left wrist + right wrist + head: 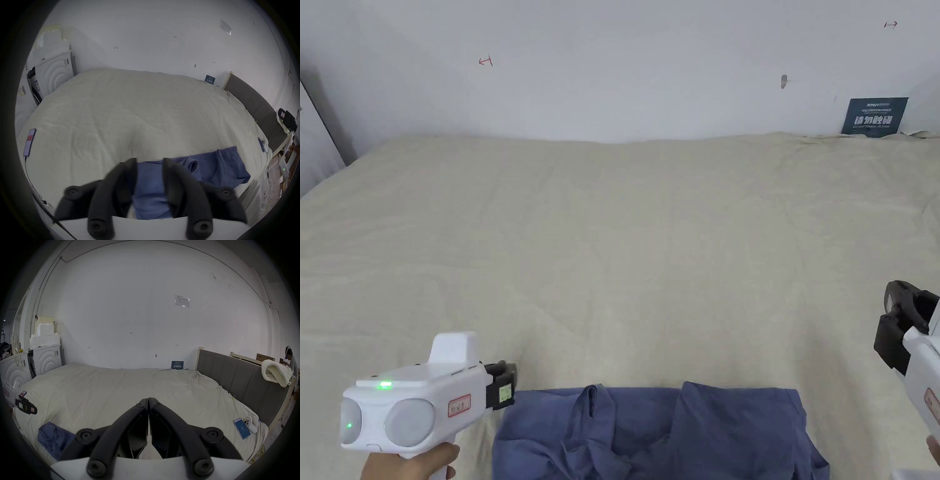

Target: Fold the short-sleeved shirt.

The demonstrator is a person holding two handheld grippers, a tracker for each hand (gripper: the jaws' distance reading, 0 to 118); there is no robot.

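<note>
Now blue shirt (700, 431) crumpled on bed (625, 250); left gripper (150, 164) parted, right gripper (148, 400) closed.

right gripper (148, 400) jaws closed, seemingly empty.

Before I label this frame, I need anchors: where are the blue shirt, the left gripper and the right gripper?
blue shirt (731, 431): head view, on its flat right panel.
left gripper (150, 164): left gripper view, between its fingertips.
right gripper (148, 400): right gripper view, where its tips meet.
</note>
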